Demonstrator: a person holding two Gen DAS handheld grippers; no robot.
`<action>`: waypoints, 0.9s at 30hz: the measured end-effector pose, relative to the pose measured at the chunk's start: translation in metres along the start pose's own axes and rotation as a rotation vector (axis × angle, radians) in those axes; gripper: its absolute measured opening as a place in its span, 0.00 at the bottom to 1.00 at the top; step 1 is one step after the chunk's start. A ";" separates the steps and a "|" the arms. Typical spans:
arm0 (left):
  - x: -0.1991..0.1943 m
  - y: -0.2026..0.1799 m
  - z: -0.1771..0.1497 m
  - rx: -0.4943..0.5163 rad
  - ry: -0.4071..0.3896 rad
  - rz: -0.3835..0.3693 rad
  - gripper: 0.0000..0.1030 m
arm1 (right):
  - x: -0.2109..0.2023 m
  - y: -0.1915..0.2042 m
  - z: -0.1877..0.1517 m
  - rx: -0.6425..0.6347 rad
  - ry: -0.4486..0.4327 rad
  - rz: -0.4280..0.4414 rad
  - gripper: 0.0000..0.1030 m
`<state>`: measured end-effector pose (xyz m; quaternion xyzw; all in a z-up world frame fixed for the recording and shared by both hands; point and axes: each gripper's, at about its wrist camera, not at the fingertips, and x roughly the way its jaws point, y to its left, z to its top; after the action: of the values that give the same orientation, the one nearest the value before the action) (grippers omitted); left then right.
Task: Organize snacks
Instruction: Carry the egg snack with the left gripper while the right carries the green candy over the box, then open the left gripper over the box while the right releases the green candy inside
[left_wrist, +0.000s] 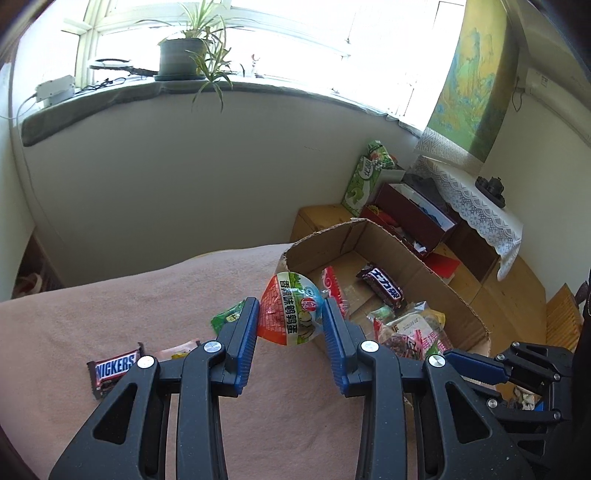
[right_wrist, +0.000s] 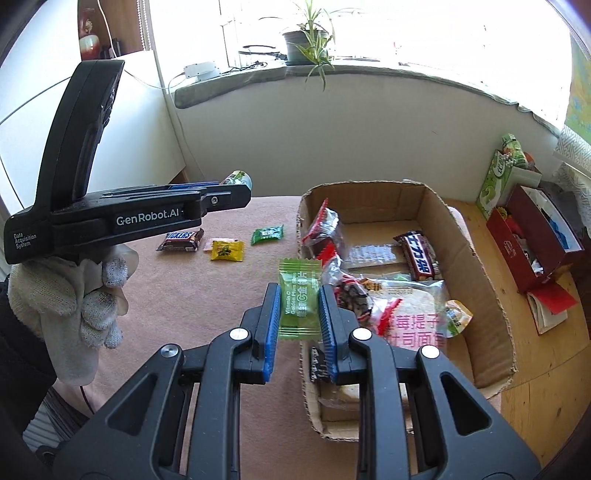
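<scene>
My left gripper (left_wrist: 291, 306) is shut on a round orange and green quail egg packet (left_wrist: 291, 321), held above the pink cloth at the near left corner of a cardboard box (left_wrist: 369, 236). From the right wrist view, that gripper (right_wrist: 236, 188) sits in a gloved hand (right_wrist: 92, 295) at the upper left. My right gripper (right_wrist: 299, 290) is shut on a green plum candy (right_wrist: 299, 299), held upright just left of the box wall (right_wrist: 476, 236). The box holds several snacks, among them a dark chocolate bar (right_wrist: 419, 254). A Snickers bar (right_wrist: 181, 240), a yellow candy (right_wrist: 226, 251) and a green candy (right_wrist: 266, 234) lie on the cloth.
A pink cloth (right_wrist: 207, 302) covers the table. Beyond the box, a red box (right_wrist: 532, 243) and a green tissue box (right_wrist: 493, 184) stand on a wooden bench. A potted plant (left_wrist: 184, 55) sits on the windowsill behind.
</scene>
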<state>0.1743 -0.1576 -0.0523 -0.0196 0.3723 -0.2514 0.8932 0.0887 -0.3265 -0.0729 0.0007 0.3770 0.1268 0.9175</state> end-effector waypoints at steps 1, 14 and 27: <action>0.002 -0.005 0.001 0.007 0.001 -0.005 0.32 | -0.004 -0.007 -0.001 0.007 -0.003 -0.009 0.21; 0.025 -0.054 0.006 0.061 0.025 -0.047 0.32 | -0.018 -0.063 -0.015 0.070 0.001 -0.097 0.21; 0.035 -0.079 0.008 0.101 0.042 -0.071 0.34 | -0.015 -0.077 -0.017 0.085 0.008 -0.110 0.21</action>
<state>0.1659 -0.2439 -0.0516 0.0177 0.3768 -0.3019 0.8755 0.0851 -0.4061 -0.0822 0.0185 0.3851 0.0599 0.9207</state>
